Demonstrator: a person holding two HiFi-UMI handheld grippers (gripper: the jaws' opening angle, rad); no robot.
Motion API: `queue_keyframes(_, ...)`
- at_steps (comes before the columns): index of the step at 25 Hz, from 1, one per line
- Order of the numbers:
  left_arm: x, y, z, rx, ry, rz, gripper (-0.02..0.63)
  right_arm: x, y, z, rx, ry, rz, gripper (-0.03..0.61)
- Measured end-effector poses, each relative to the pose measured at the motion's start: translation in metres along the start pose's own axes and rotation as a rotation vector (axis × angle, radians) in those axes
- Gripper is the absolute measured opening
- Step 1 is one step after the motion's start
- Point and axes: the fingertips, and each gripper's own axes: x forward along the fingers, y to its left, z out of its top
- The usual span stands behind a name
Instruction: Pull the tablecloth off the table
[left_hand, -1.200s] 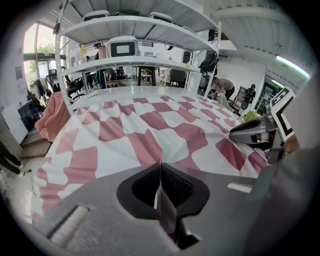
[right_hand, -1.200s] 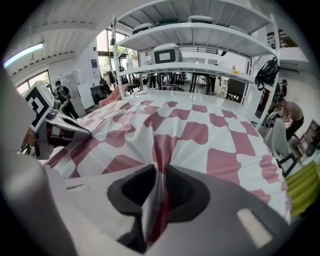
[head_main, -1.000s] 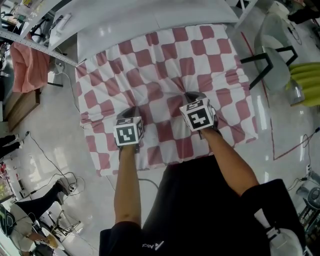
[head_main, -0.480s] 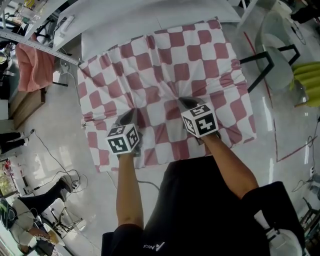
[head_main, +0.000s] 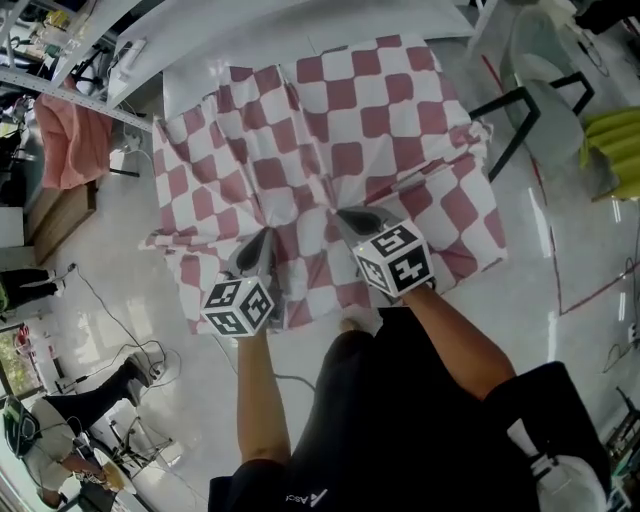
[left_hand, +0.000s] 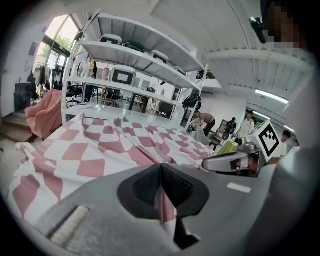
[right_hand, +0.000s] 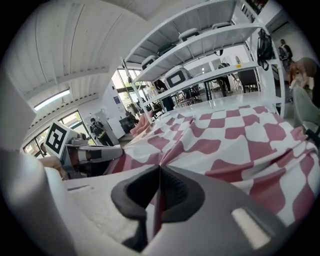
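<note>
A red-and-white checked tablecloth (head_main: 340, 120) lies rumpled over a white table (head_main: 300, 25), with its near part dragged off the table's front and hanging. My left gripper (head_main: 262, 238) is shut on a pinched fold of the tablecloth (left_hand: 90, 150) near its front left. My right gripper (head_main: 352, 215) is shut on another fold of the tablecloth (right_hand: 235, 135) to the right of it. Creases fan out from both pinch points. In each gripper view a strip of cloth runs between the closed pads (left_hand: 175, 187) (right_hand: 172, 190).
A pink cloth (head_main: 65, 140) hangs at the far left. A chair with black legs (head_main: 520, 100) stands right of the table, next to something yellow-green (head_main: 610, 135). White shelving (left_hand: 135, 55) rises behind the table. Cables and a person (head_main: 40, 455) are on the glossy floor at left.
Both grippers have drawn back toward the person with the cloth in them. The tablecloth has slid toward the near edge, bunched up more, and bared more white tabletop at the far side.
</note>
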Motion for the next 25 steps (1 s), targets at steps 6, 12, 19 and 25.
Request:
queue_keyframes(6, -0.068, -0.007, -0.001, -0.016, -0.121, -0.098, 0.014, -0.035, 0.043, -0.009, 0.0, -0.11, -0.03, 0.006)
queue_keyframes(12, -0.132, -0.032, -0.015, -0.001, -0.21, -0.265, 0.014, -0.082, 0.099, -0.029, -0.004, -0.231, -0.069, 0.006)
queue_keyframes(19, -0.219, -0.049, -0.026, 0.008, -0.295, -0.336, 0.014, -0.139, 0.171, -0.052, 0.024, -0.369, -0.075, 0.006)
queue_keyframes(25, -0.28, -0.072, -0.019, -0.005, -0.385, -0.379, 0.014, -0.193, 0.221, -0.049, 0.055, -0.48, -0.039, 0.006)
